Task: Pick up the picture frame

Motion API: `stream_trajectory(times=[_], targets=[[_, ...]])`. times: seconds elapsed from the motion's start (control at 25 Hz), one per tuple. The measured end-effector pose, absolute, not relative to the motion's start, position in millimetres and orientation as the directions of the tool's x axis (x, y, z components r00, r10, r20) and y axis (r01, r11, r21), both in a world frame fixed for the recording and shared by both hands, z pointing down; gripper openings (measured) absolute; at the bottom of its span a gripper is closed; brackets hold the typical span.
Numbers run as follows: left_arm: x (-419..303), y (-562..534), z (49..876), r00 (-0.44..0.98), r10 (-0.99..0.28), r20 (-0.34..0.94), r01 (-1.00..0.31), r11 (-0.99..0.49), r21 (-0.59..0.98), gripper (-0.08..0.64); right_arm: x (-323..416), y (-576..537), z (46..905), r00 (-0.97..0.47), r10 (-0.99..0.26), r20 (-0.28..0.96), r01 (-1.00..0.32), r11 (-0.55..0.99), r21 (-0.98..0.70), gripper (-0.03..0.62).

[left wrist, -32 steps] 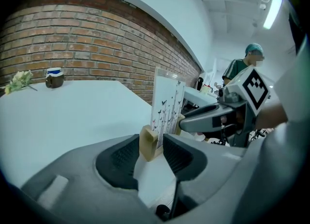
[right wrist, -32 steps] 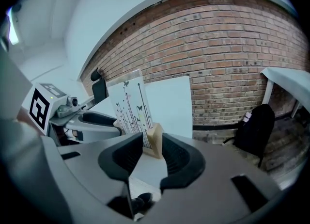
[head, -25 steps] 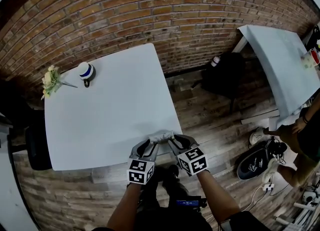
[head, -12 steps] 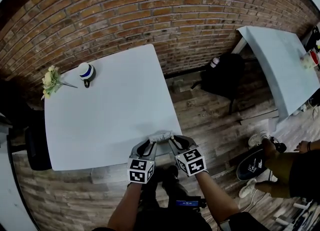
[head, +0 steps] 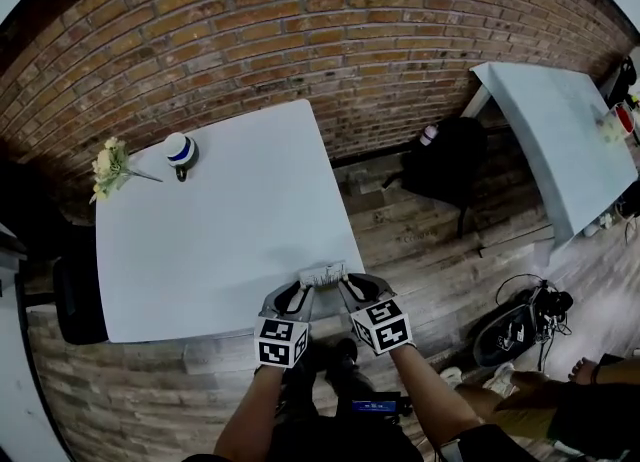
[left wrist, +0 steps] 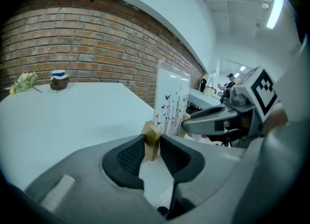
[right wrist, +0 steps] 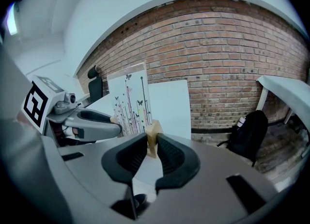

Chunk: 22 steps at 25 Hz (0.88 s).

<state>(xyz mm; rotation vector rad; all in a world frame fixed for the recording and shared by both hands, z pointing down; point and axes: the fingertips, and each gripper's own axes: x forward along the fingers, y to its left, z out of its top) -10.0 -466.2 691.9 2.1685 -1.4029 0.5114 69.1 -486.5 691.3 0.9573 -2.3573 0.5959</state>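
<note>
- Clear acrylic is forming the pane of the picture frame point(head: 322, 274), and thin stems with small butterflies are running up it in dark and reddish print.
- Two pale wooden blocks are serving as its feet, one at each lower corner.
- You are keeping the frame upright at the 6 o'clock edge of the white table point(head: 200, 240), right in front of you.
- Your left gripper point(head: 298, 290) has just been closing its jaws, and the black ribbed pads are now pressing on the left wooden block point(left wrist: 152, 138) from both sides.
- Your right gripper point(head: 348, 288) has just been closing too, and its pads are pinching the right wooden block point(right wrist: 153, 133).
- You are reaching both grippers in from about 6 o'clock, so they are angling toward each other with the pane standing between them.
- Seen from the left gripper view, the right gripper is sitting at 3 o'clock of the pane.
- A mug point(head: 181, 150) with a blue band and a small bunch of flowers point(head: 108, 165) are lying well apart from the frame, at the table's 10 o'clock corner.
</note>
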Motion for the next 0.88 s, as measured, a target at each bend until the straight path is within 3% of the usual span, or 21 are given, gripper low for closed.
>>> stream_trajectory(times=[0.88], targets=[[1,-465,574,0.468,-0.785,0.406,-0.876,-0.474,0.091,0.103,84,-476,577,-0.58,-0.665,0.471,-0.799,0.577,-0.169,0.074]])
